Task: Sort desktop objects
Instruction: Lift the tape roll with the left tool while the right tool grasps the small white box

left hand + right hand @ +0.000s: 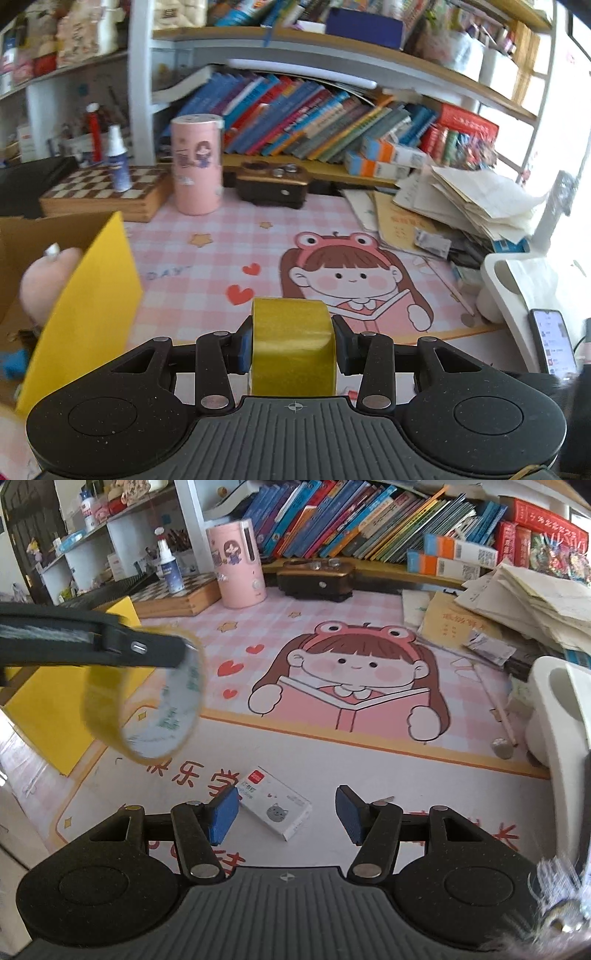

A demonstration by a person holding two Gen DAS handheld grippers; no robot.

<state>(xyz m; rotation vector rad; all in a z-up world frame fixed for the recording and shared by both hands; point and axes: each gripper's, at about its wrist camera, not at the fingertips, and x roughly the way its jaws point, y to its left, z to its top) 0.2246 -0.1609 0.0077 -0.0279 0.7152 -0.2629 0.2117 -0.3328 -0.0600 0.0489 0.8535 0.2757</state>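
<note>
The left gripper (291, 343) clamps a yellow tape roll (291, 347) while the right gripper (284, 812), jaws parted and empty, hovers with a small white box (273, 806) lying aslant just ahead between them on the bench (369, 775).

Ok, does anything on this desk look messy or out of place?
Yes. The paper stack at the right sprawls askew, sheets fanned unevenly, and a small white box lies alone on the desk mat.

Bright daylight enters from the right edge of both views, washing that side out to white. Strong fisheye bending curves the shelves (332, 44) toward the frame corners. Motion blur smears the tape roll (147, 701) at left of the right wrist view. Centre of the bench mat (351, 664) is sharp, shadows faint.
</note>
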